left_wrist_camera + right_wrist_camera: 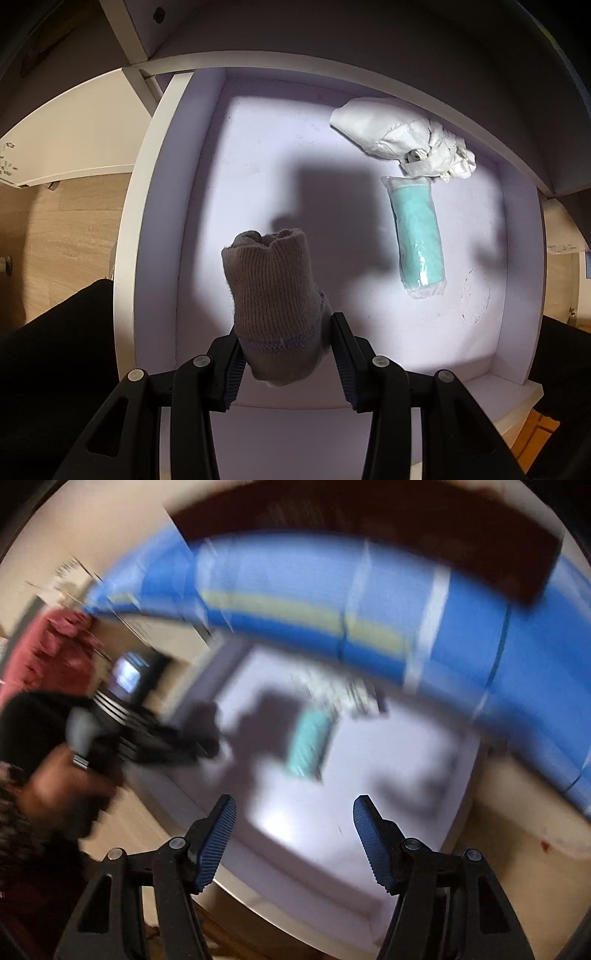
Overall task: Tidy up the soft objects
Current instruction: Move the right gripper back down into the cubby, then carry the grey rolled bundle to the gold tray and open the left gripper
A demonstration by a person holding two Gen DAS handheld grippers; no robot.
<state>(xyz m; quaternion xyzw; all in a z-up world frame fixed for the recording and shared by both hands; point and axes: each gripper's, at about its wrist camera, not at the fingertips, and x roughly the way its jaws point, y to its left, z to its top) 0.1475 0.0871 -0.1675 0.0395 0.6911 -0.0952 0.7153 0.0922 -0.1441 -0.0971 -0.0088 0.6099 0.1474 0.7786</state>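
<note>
The left gripper (284, 343) pinches a rolled grey-brown knitted sock (271, 295) between its two fingers, which press against the sock's lower end, near a purple band in the knit. The sock sticks out forward from the jaws, over the pale floor of an open white drawer (147, 206), toward the drawer's left half.

Two more soft things lie on the drawer floor to the right. A crumpled white cloth (399, 136) sits near the back wall. Just in front of it, and touching or nearly touching its lower edge, lies a turquoise roll in clear plastic wrap (417, 232), its long side running from back to front. Both are well apart from the sock. Dark shadows of the tools fall across the middle of the drawer floor.

The right gripper (293, 812) has its blue-padded fingers (218, 838) spread wide with nothing between them. Its view is heavily blurred: the drawer floor (332, 812) shows below it, the turquoise roll (308, 742) is a smear near the middle, and a blue band (295, 590), perhaps fabric, arcs across the top. At the left, the person's hand (70, 782) grips the handle of the other tool.
</note>
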